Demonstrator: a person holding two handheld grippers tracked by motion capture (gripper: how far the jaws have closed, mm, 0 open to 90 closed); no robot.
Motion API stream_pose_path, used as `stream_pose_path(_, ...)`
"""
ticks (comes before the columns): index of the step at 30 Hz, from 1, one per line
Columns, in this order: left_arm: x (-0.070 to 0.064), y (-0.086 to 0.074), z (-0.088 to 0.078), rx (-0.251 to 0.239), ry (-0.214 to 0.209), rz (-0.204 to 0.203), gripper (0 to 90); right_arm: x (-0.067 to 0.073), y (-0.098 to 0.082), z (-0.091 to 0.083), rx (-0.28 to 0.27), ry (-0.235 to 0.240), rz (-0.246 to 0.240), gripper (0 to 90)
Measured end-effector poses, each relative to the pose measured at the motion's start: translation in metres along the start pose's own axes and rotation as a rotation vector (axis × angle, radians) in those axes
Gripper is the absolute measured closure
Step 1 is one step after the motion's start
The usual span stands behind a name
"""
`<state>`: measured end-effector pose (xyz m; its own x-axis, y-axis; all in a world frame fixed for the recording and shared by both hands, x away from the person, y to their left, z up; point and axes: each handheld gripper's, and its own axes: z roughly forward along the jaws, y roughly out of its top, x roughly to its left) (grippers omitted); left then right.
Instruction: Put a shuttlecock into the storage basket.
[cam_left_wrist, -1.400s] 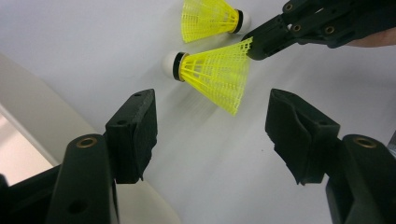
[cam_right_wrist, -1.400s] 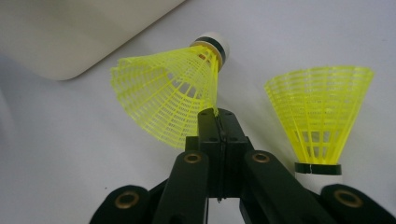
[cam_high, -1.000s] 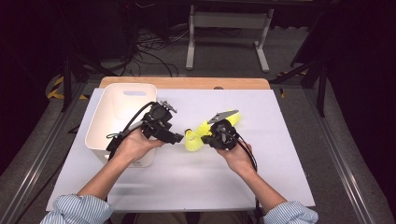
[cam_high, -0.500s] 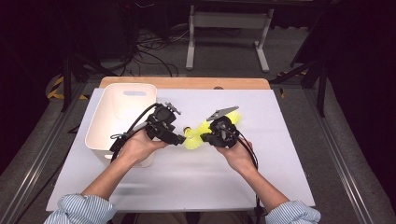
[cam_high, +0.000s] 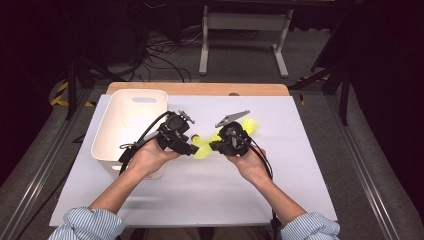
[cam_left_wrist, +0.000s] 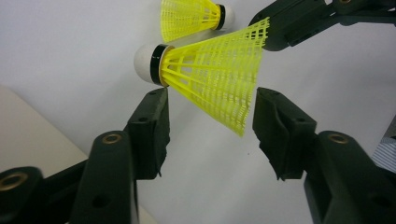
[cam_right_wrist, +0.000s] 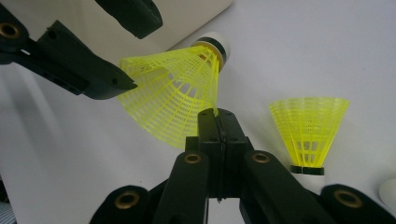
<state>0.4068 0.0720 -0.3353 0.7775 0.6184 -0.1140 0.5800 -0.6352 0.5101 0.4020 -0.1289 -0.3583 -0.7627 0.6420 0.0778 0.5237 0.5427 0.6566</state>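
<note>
My right gripper (cam_right_wrist: 218, 114) is shut on the rim of a yellow shuttlecock (cam_right_wrist: 175, 93), holding it above the white table sheet with its white cork pointing away from that gripper. In the high view the shuttlecock (cam_high: 202, 148) hangs between my two hands. My left gripper (cam_left_wrist: 210, 121) has its jaws on either side of the mesh skirt (cam_left_wrist: 215, 79); they have just been closing and a small gap still shows at each pad. A second yellow shuttlecock (cam_high: 248, 124) stands on the sheet behind the right gripper (cam_high: 214, 145).
A white plastic bin (cam_high: 116, 145) stands at the left of the sheet, just beside my left hand. The sheet (cam_high: 300, 165) lies on a wooden table whose far edge (cam_high: 200, 88) shows beyond it. Dark floor, cables and stands surround it.
The left gripper's jaws have narrowed around the shuttlecock's skirt. Both hands have stayed almost where they were.
</note>
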Motion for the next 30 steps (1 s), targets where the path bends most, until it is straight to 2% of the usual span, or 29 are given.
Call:
stream_pose_path(8, -0.0022, 0.0007, 0.0021, 0.011, -0.010, 0.009, 61.7, 0.0011, 0.0004, -0.0020, -0.009, 0.019, 0.001, 90.0)
stream_pose_path(11, -0.0022, 0.0007, 0.0013, 0.009, -0.002, 0.027, 69.9, 0.0023, 0.0005, -0.0016, -0.008, 0.023, 0.001, 90.0)
stream_pose_path(19, -0.0024, -0.0002, -0.0014, -0.005, 0.025, 0.042, 85.7, 0.0025, 0.0004, 0.0006, -0.005, 0.030, 0.002, 90.0)
stream_pose_path(27, -0.0029, 0.0006, -0.0028, 0.015, 0.056, 0.050, 89.4, 0.0024, 0.0005, 0.0032, 0.003, 0.041, 0.004, 89.0)
stream_pose_path(30, -0.0026, 0.0029, -0.0013, 0.032, 0.068, 0.046, 89.7, 0.0022, 0.0005, 0.0027, 0.001, 0.048, 0.005, 85.2)
